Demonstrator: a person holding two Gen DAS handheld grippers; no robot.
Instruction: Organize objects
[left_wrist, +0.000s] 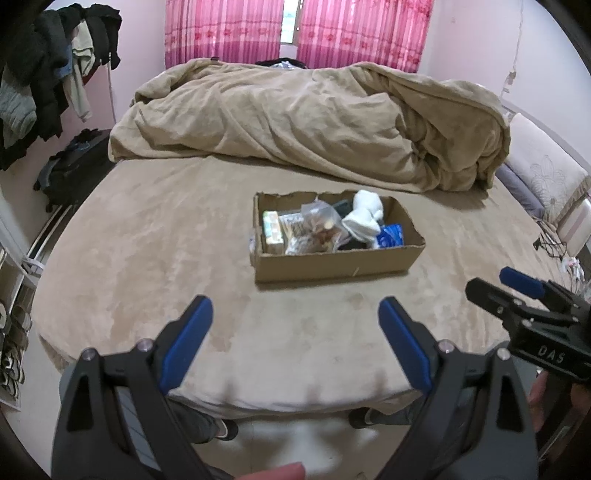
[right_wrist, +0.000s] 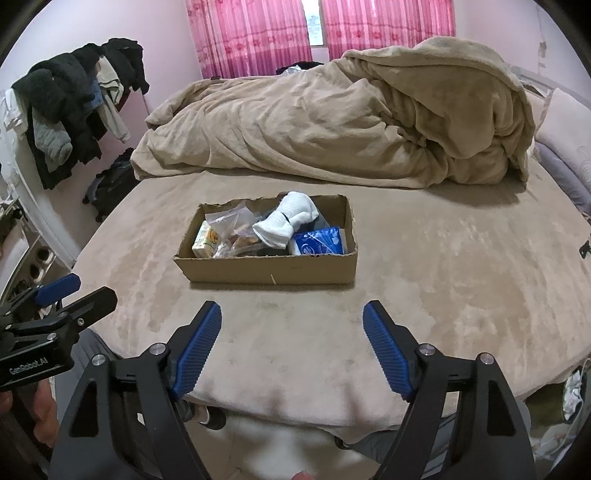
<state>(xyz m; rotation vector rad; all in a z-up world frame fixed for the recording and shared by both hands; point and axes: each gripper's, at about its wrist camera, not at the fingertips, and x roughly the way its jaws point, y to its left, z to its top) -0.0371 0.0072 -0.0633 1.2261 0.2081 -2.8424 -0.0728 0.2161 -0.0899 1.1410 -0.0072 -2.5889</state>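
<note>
A shallow cardboard box (left_wrist: 332, 264) (right_wrist: 269, 271) rests on the beige bed, filled with small items: a rolled white sock (left_wrist: 364, 218) (right_wrist: 290, 218), a blue packet (left_wrist: 389, 236) (right_wrist: 319, 242), a clear plastic bag of snacks (left_wrist: 317, 225) (right_wrist: 232, 229) and a small green-and-yellow carton (left_wrist: 273, 232) (right_wrist: 205, 242). My left gripper (left_wrist: 295, 310) hovers open over the near part of the bed, short of the box, with nothing between its blue pads. My right gripper (right_wrist: 291, 314) is likewise open and empty, beside the left one and in front of the box.
A crumpled beige duvet (left_wrist: 314, 122) (right_wrist: 351, 122) covers the far half of the bed. Clothes hang on a rack (left_wrist: 48, 74) (right_wrist: 74, 99) at the left, with a dark bag (left_wrist: 70, 170) below. Pink curtains (left_wrist: 295, 33) hang behind. Pillows (left_wrist: 543, 177) lie at the right.
</note>
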